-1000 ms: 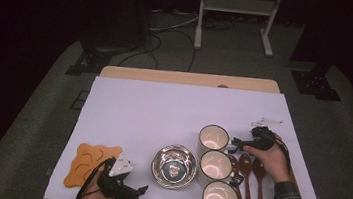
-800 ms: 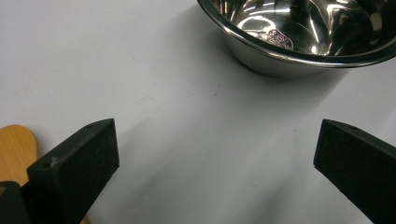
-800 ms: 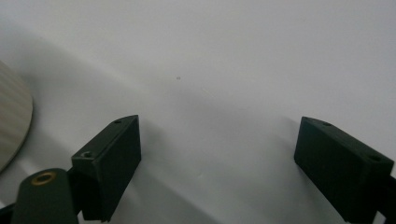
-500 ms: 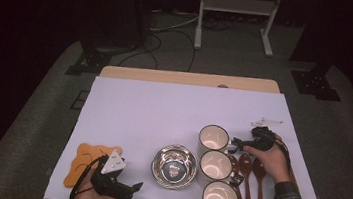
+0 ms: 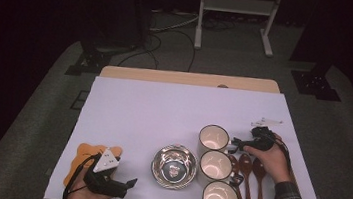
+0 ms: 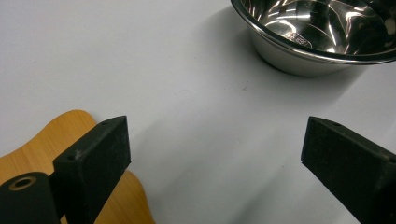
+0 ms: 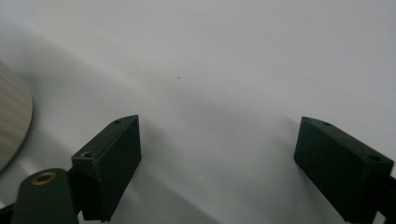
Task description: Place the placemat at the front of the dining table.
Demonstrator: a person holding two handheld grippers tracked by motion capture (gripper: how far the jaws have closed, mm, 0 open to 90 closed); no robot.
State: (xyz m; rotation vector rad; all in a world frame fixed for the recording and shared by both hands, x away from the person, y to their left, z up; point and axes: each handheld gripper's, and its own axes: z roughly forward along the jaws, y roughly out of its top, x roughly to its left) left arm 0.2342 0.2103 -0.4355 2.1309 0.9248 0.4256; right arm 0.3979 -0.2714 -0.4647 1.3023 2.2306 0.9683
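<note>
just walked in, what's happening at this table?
A person holds a hand-held gripper in each hand over a white-covered table. The left hand-held gripper, jaws open with nothing between them and just closing slightly, points at the steel bowl beside a wooden board. The right hand-held gripper, open, sits by the far mug, above three wooden spoons.

The left tongs [image 5: 131, 182] slide a bit toward the steel bowl [image 5: 174, 166], coming off the orange wooden board [image 5: 83, 155] they sat over before. Their jaws have just been closing slightly, nothing between them.
</note>
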